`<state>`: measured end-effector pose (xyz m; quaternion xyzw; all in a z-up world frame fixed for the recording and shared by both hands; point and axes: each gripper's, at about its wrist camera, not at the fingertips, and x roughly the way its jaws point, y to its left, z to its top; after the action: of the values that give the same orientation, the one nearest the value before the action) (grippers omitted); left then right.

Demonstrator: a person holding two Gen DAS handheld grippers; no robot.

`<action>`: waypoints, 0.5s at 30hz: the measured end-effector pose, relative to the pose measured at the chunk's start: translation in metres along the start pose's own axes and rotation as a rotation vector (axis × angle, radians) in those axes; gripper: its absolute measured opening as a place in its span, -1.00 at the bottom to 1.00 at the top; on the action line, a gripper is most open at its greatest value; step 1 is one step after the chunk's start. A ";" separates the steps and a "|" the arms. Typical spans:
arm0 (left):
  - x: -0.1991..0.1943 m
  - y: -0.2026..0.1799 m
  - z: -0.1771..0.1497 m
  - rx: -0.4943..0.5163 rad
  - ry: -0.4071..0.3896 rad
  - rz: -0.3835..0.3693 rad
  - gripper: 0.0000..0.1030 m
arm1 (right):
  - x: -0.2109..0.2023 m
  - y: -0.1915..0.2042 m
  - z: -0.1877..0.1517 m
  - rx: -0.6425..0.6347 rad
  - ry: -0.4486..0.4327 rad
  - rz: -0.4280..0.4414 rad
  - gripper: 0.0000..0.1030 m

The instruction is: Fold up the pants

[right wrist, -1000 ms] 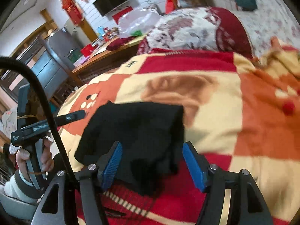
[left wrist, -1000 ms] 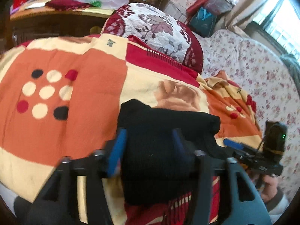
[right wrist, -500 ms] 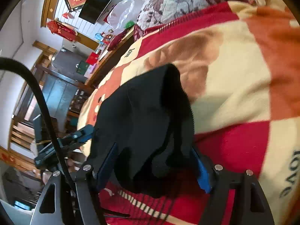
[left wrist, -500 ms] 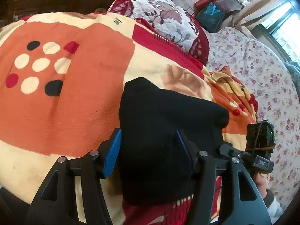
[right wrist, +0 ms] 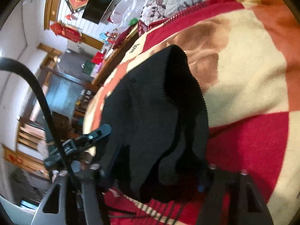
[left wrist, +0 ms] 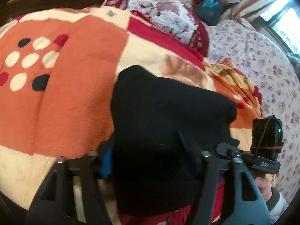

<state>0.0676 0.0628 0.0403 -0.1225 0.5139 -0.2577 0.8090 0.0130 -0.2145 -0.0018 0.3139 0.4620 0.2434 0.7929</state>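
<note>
Two grippers meet on one bundle: your black knitted pants point(left wrist: 165, 131), folded into a thick pad, lie on the orange, cream and red patchwork blanket point(left wrist: 71, 97) and bulge up between both sets of fingers. Your left gripper point(left wrist: 144, 159) has its blue-padded fingers point(left wrist: 106, 161) spread apart, one on each side of the pants' near end, with the cloth filling the gap between them; you cannot tell whether they press on it. Your right gripper point(right wrist: 150, 176) sits at the pants' other near edge point(right wrist: 157, 123), and the dark fabric drapes over the fingers so that only a speck of blue pad point(right wrist: 200, 188) shows; the jaws stand wide, and whether they pinch the cloth cannot be told. Beyond the pants, at the blanket's far edge, a red and white floral pillow point(left wrist: 165, 26) rests. A pale flowered sheet point(left wrist: 266, 71) covers the bed to the right of the blanket.
</note>
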 end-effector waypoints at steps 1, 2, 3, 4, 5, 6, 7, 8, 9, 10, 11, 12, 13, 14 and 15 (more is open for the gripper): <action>-0.002 -0.003 0.001 0.014 -0.007 0.004 -0.12 | -0.003 0.003 -0.001 -0.014 -0.006 -0.011 -0.06; -0.005 -0.006 0.002 0.032 -0.015 0.009 -0.17 | -0.005 0.005 -0.001 -0.026 -0.009 -0.019 -0.15; -0.010 -0.011 0.003 0.050 -0.023 0.006 -0.24 | -0.009 0.011 -0.001 -0.052 -0.015 -0.025 -0.17; -0.013 -0.014 0.005 0.058 -0.027 0.001 -0.28 | -0.011 0.016 -0.001 -0.074 -0.020 -0.029 -0.22; -0.019 -0.018 0.008 0.064 -0.034 -0.008 -0.28 | -0.015 0.022 -0.001 -0.095 -0.024 -0.034 -0.25; -0.026 -0.023 0.013 0.073 -0.054 -0.019 -0.28 | -0.019 0.027 0.000 -0.107 -0.033 -0.036 -0.25; -0.030 -0.026 0.016 0.080 -0.064 -0.024 -0.28 | -0.023 0.029 0.001 -0.110 -0.041 -0.031 -0.26; -0.036 -0.033 0.024 0.097 -0.080 -0.032 -0.28 | -0.027 0.030 0.005 -0.109 -0.050 -0.020 -0.26; -0.039 -0.036 0.030 0.106 -0.087 -0.037 -0.28 | -0.032 0.032 0.010 -0.112 -0.058 -0.012 -0.26; -0.041 -0.040 0.035 0.113 -0.094 -0.040 -0.28 | -0.036 0.033 0.010 -0.116 -0.061 -0.011 -0.26; -0.042 -0.044 0.042 0.121 -0.102 -0.040 -0.28 | -0.038 0.034 0.014 -0.121 -0.063 -0.012 -0.26; -0.043 -0.049 0.049 0.131 -0.111 -0.042 -0.28 | -0.041 0.035 0.017 -0.126 -0.063 -0.012 -0.26; -0.045 -0.052 0.054 0.139 -0.119 -0.046 -0.28 | -0.041 0.038 0.019 -0.131 -0.062 -0.012 -0.27; -0.045 -0.054 0.058 0.144 -0.123 -0.048 -0.28 | -0.043 0.040 0.021 -0.132 -0.056 -0.007 -0.27; -0.045 -0.057 0.062 0.149 -0.121 -0.054 -0.28 | -0.043 0.040 0.022 -0.126 -0.045 0.000 -0.27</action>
<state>0.0910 0.0354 0.1286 -0.0912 0.4400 -0.3090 0.8382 0.0089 -0.2227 0.0604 0.2689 0.4279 0.2646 0.8213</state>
